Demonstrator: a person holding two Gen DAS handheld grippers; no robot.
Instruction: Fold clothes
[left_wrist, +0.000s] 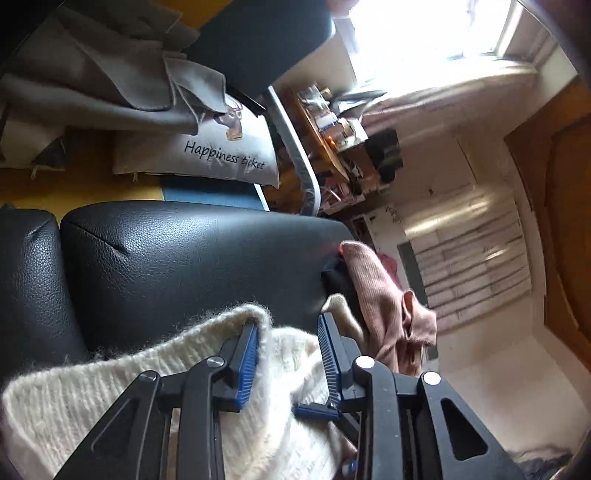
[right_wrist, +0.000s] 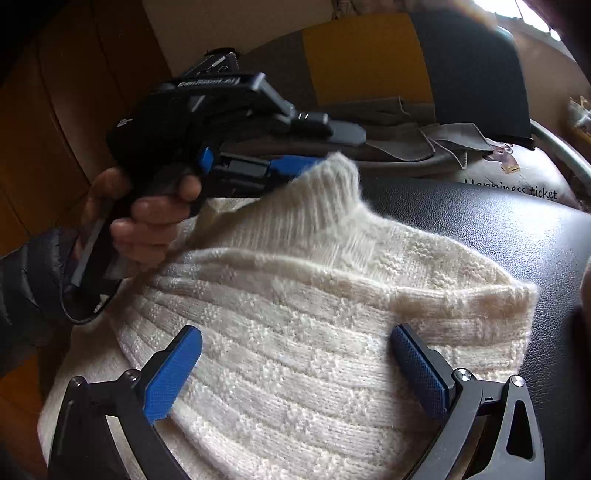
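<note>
A fluffy cream ribbed-knit sweater is draped over a black leather seat, partly doubled over. Its collar, at twelve o'clock, is straddled by the left gripper, fingers parted. The right gripper is spread wide above the body. A pink knit garment is heaped at three o'clock, unfolded.

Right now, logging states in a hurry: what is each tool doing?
Left tool: open, straddling the cream knitted sweater's collar.
Right tool: open, empty, over the sweater.

A home living room: black leather sofa, printed cushion, cluttered shelf.
</note>
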